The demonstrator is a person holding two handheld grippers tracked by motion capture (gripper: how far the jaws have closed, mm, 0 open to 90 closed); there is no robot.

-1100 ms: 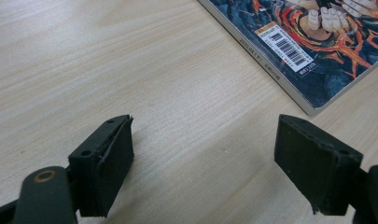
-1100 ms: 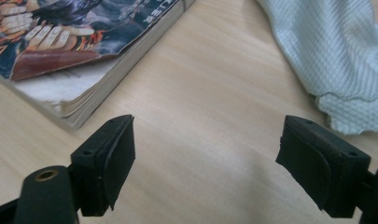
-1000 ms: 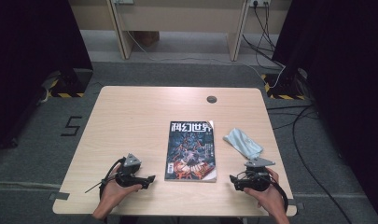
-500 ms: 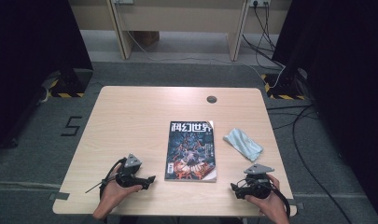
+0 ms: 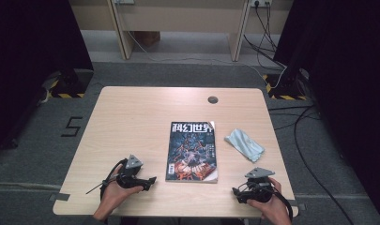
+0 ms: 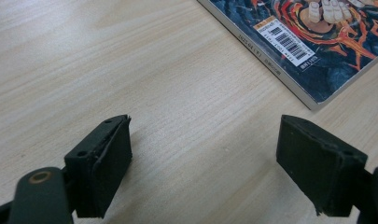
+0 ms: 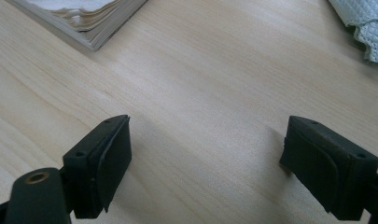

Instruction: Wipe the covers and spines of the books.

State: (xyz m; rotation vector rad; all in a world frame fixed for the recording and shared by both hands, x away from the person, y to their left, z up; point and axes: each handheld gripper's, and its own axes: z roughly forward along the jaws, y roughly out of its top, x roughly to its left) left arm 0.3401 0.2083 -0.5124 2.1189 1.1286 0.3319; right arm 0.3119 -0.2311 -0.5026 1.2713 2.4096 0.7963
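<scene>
Both my left gripper (image 5: 152, 180) and right gripper (image 5: 234, 193) stood wide and empty on the pale wooden table (image 5: 131, 117), the glossy illustrated magazine (image 5: 192, 151) lying closed between them and the crumpled light-blue cloth (image 5: 244, 144) untouched, so I judged nothing begun.

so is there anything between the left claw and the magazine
Nothing visible. The left claw is open over bare table, and only wood grain lies between its jaws and the near corner of the magazine. In the high view the cloth lies on the magazine's far side, out of the way.
</scene>
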